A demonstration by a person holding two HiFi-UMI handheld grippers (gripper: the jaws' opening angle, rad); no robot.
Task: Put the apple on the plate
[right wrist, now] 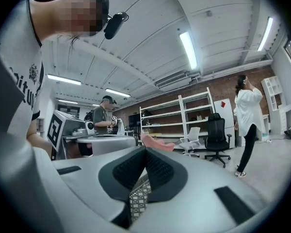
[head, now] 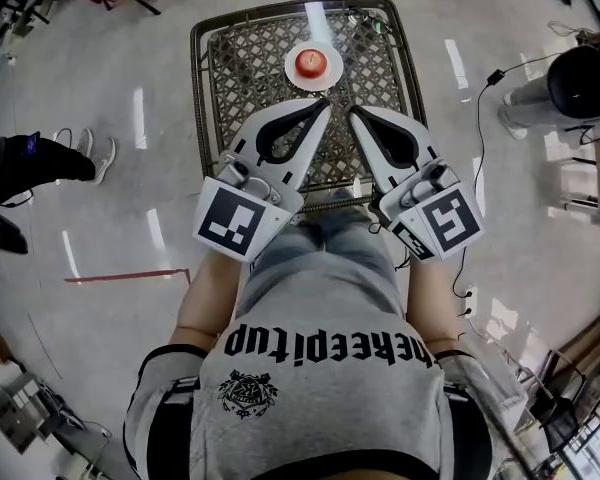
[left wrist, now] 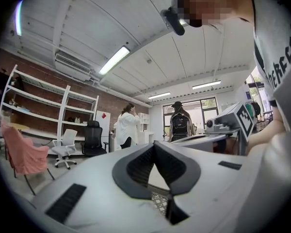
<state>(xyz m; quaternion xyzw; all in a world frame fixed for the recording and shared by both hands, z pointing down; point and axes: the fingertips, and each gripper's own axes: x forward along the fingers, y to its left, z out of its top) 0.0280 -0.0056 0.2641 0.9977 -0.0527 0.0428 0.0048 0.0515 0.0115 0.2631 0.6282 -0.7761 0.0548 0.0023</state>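
A red apple [head: 311, 63] sits on a small white plate [head: 291, 70] at the far middle of the metal lattice table [head: 202, 98]. Both grippers are held level over the table's near half, short of the plate, their tips angled toward each other. The left gripper [head: 325, 104] has its jaws shut with nothing between them; its tips meet in its own view [left wrist: 154, 145]. The right gripper [head: 352, 110] is likewise shut and empty, as its own view [right wrist: 145, 149] shows. Neither touches the apple or the plate.
A bystander's legs and shoes [head: 40, 158] stand at the left of the floor. Red tape [head: 120, 277] marks the floor. Cables [head: 485, 88] trail at the right. Around the room are shelves [left wrist: 43, 101], office chairs [left wrist: 93, 139] and standing people [left wrist: 126, 125].
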